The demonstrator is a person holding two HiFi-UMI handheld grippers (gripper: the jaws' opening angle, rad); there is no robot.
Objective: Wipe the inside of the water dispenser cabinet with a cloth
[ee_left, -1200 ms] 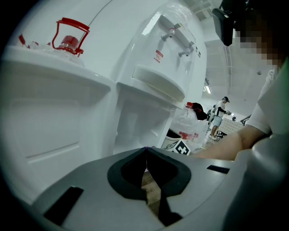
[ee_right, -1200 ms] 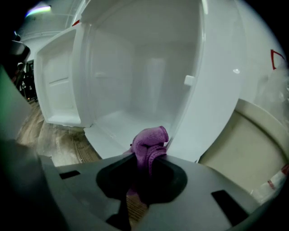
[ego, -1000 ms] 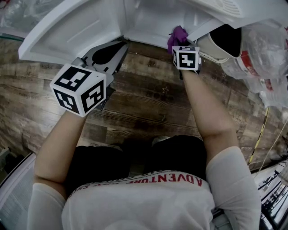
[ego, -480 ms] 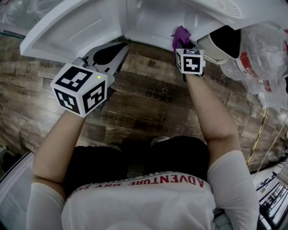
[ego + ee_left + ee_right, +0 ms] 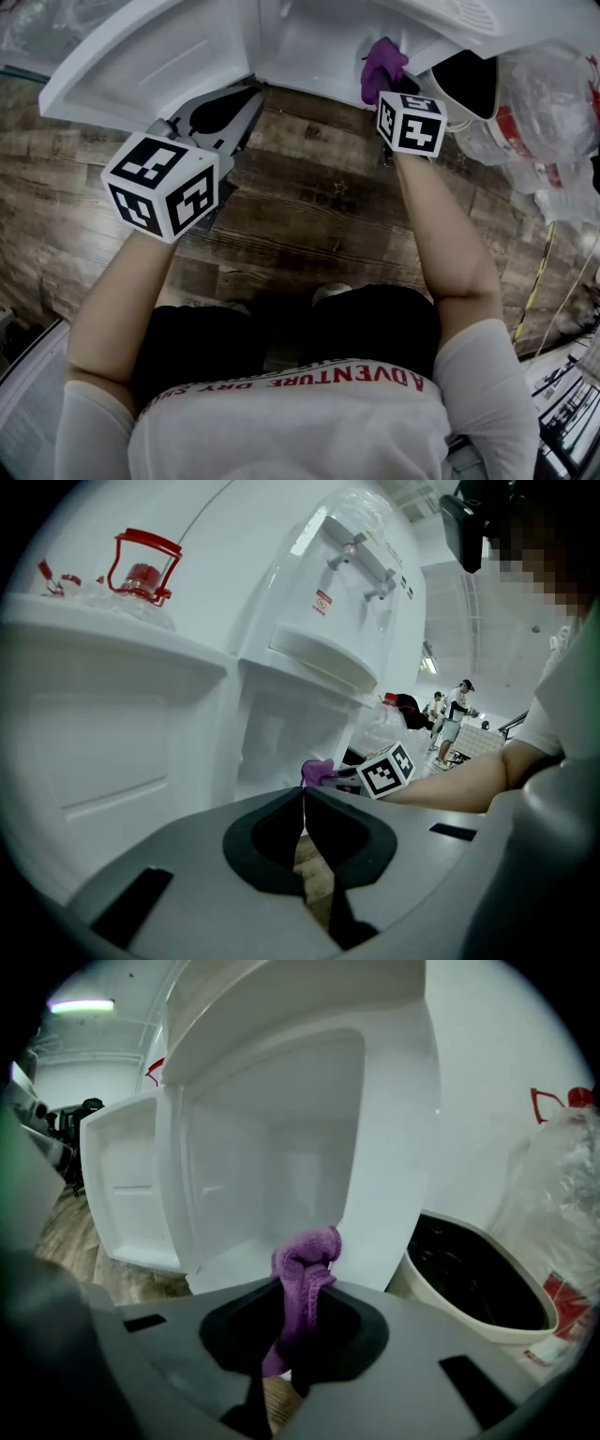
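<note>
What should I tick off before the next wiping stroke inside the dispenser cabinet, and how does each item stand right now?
1. Cloth gripped: ok. The right gripper is shut on the purple cloth.
2. Door open: ok. The cabinet door is swung wide to the left.
3. Cloth at the work area: ok. It sits at the front opening of the cabinet, near the right wall.
4. Cloth pressed on the cabinet's inside surface: cannot tell.
5. Left gripper out of the way: ok. It is shut, empty, and held over the wooden floor outside the cabinet.
</note>
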